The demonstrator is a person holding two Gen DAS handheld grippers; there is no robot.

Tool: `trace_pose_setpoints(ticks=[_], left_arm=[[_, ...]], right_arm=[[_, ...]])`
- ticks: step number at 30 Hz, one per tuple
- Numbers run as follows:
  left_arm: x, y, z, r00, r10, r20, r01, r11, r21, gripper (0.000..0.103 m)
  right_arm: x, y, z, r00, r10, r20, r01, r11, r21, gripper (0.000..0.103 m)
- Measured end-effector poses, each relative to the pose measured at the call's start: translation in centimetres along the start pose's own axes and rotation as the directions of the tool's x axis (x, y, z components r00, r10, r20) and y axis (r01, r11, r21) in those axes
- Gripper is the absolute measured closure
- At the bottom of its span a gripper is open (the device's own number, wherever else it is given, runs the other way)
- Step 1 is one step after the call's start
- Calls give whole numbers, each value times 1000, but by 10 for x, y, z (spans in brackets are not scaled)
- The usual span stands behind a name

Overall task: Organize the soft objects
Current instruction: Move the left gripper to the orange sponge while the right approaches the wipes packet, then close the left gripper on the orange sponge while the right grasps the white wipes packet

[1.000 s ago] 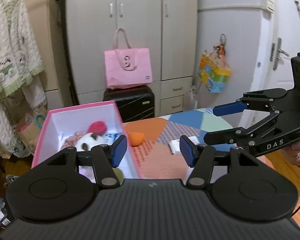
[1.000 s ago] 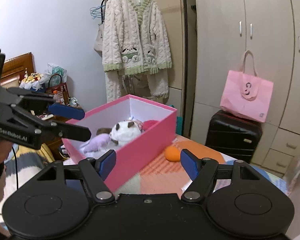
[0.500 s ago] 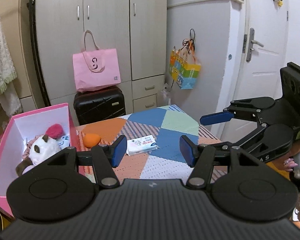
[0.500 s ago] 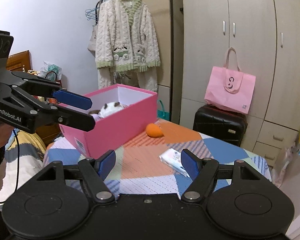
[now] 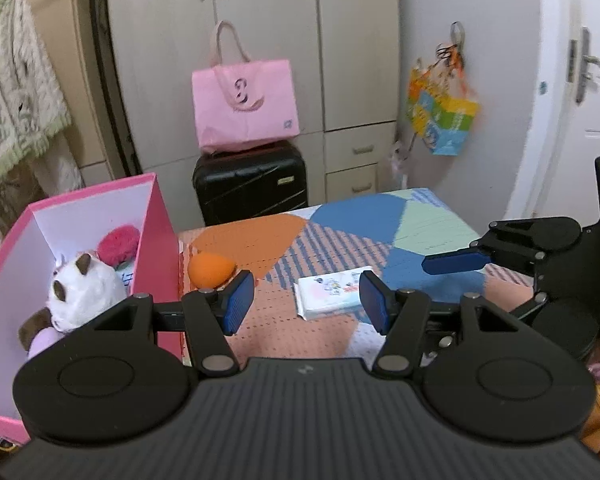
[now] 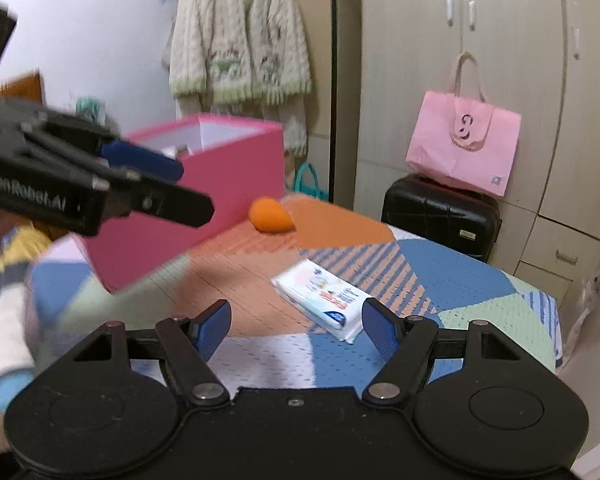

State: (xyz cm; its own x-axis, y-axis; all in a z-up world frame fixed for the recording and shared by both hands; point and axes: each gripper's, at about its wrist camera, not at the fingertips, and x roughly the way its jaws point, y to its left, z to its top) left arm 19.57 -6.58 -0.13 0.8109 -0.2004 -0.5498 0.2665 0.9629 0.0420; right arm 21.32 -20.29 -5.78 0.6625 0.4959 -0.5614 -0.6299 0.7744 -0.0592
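The left gripper [image 5: 306, 300] stands partly open, its blue pads [image 5: 238, 302] well apart with nothing between them and nothing touching them. It hangs above the near part of the table [image 5: 432, 224], pointing down at a slant toward the cloth. The right gripper [image 6: 294, 334] is likewise partly open and empty, its pads [image 6: 376, 332] clear of everything below. Each tool shows in the other's view: the right gripper at the right edge of the left view, the left gripper blurred at the left edge of the right view, in front of the box.

The tissue pack [image 5: 330, 290] lies flat near the middle of the table, on the striped and orange patches of the patchwork cloth. In the right view it lies just beyond the right pad, apart from it. The orange sponge [image 5: 211, 269] rests on the cloth toward the far left part of the table, just beside the right wall of the pink box [image 5: 156, 240]; whether it touches the wall I cannot tell.

The box stands open at the left edge of the table. Inside it lie a white plush [image 5: 82, 292] with brown ears, and behind it, against the far right corner, a red puff [image 5: 118, 242].

Behind the table a pink bag [image 5: 244, 108] sits on a black suitcase [image 5: 250, 184] in front of the wardrobe [image 5: 260, 40].
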Motion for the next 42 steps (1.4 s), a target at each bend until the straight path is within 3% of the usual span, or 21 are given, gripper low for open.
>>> trace_pose_setpoints(ticks=[4,7,14,21,25,32,35,37,39,42], left_arm=[[29,7,1,999,41,-19,-42,998,-42,46],[47,12,1,997,75,-25,-77,995,-66,46],[86,18,4,982,187,-25,-189,978,-83,46],[118,12,5,954,295,-48,-297,955,-29,46],[131,16,5,927,367,-81,-370,929,-20,46],[152,22,4,899,424,-112,-428,904,-13,46],[156,23,3,905,415,-94,-417,909,-2,39],[158,20,2,898,432,-89,-433,902,12,39],[160,20,1,892,445,-82,-445,895,18,41],[162,21,1,870,487,-77,-486,873,29,61]], right_arm=[[27,-12,5,1000,4,-21,-5,1000,-26,26],[37,-23,7,998,57,-31,-57,998,-12,26],[56,-31,11,994,108,-12,-109,993,-55,26],[71,-29,11,990,134,-51,-139,985,-106,26],[79,-31,10,984,169,-55,-174,980,-97,23],[90,-37,8,980,179,-89,-186,980,-72,23],[90,-35,9,975,197,-101,-205,976,-76,23],[91,-33,10,976,192,-105,-201,976,-82,23],[90,-32,10,976,192,-104,-200,977,-80,28],[85,-29,10,977,187,-107,-195,978,-69,55]])
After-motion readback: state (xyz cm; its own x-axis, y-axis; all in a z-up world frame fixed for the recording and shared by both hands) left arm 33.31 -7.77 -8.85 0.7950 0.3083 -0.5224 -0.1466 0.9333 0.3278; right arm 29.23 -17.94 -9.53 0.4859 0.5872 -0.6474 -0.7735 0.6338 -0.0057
